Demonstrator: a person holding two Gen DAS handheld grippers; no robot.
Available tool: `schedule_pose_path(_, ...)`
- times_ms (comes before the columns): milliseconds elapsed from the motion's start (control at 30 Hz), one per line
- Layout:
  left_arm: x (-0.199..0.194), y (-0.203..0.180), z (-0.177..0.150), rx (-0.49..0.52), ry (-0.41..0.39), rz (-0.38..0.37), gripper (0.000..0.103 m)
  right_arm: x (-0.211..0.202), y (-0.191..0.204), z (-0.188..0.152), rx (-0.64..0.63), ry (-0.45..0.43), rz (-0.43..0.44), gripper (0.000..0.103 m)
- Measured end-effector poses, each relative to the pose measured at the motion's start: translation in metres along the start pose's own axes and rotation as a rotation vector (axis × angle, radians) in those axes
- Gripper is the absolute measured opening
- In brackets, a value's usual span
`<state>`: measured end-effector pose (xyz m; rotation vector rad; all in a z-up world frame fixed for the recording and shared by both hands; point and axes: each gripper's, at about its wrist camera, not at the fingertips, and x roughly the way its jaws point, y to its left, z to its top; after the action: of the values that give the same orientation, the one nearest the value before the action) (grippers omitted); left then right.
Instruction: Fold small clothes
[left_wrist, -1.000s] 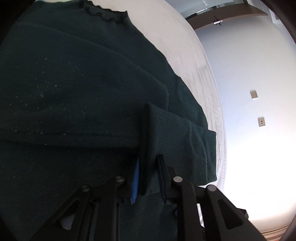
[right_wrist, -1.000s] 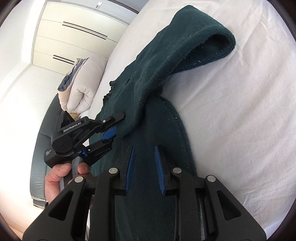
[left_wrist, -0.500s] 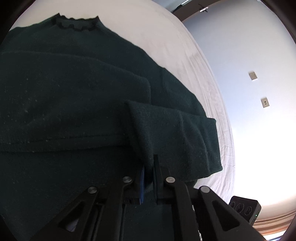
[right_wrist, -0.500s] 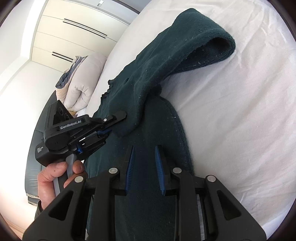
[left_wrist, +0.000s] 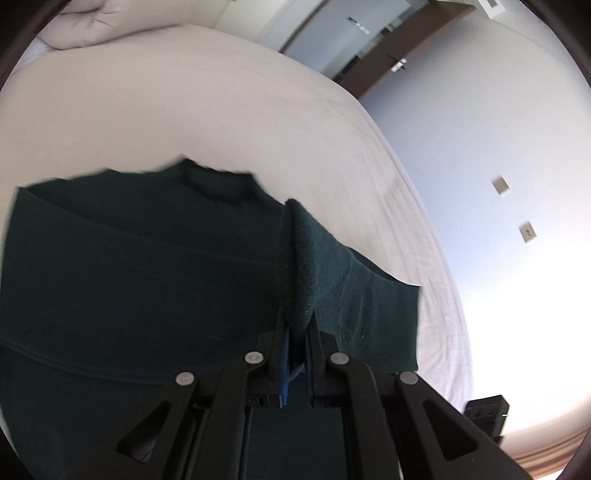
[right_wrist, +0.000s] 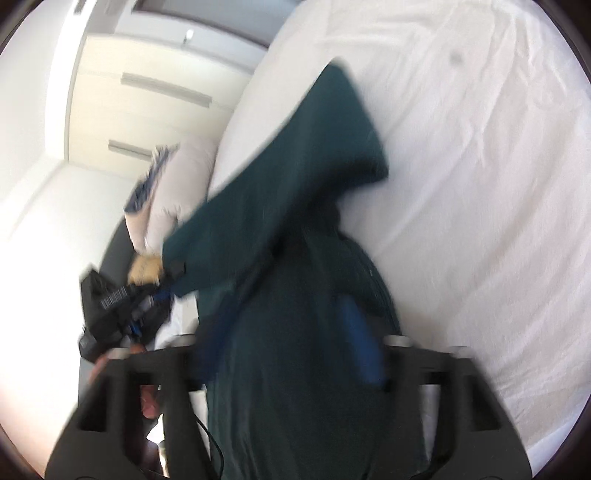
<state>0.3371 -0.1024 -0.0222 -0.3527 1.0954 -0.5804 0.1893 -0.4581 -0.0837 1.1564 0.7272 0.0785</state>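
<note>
Clearly, what we are handling is a dark green sweater (left_wrist: 147, 288), a soft knit with a small frilled neckline, lying spread on the white bed (left_wrist: 184, 110) toward its near edge. One sleeve (left_wrist: 351, 295) is folded across the body, and its ribbed cuff stands up in a ridge at the fold. Our left gripper (left_wrist: 295, 354) is pressed together on that cuff, the cloth pinched between the blue pads. From the right wrist view, which is blurred, the same sleeve (right_wrist: 295, 166) rises off the bed in a taut band toward the left gripper (right_wrist: 162, 291), which we hold in our left hand (right_wrist: 146, 271) above the bed's left edge. Our right gripper (right_wrist: 291, 354) has just been opening and now stands spread wide; the body of the sweater (right_wrist: 295, 369) lies between its fingers, but the pads do not press on it, and one blue pad (right_wrist: 360, 343) shows apart from the cloth. A pale pillow (right_wrist: 173, 192) lies at the far left corner of the bed, beside a cream wardrobe (right_wrist: 147, 92).
</note>
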Motion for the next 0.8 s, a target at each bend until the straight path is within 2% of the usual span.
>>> schedule_pose_path(67,-0.005,0.021,0.004,-0.014,-0.006,0.035,0.006,0.001,0.003,0.003,0.000,0.002,0.013,0.070)
schedule_pose_path(300,-0.004,0.086,0.001,-0.111,0.005,0.083,0.006,0.013,-0.001,0.002,0.007,0.024,-0.034,0.070)
schedule_pose_path(600,0.004,0.114,-0.004,-0.144,0.002,0.098,0.006,0.023,0.012,-0.001,-0.080,0.029,-0.112,0.070)
schedule_pose_path(700,0.008,0.114,-0.005,-0.134,0.007,0.107,0.007,0.022,0.009,-0.002,-0.071,0.029,-0.099,0.070)
schedule_pose_path(800,0.015,0.118,-0.005,-0.135,0.014,0.113,0.007,0.013,0.010,0.014,-0.059,-0.005,-0.067,0.070)
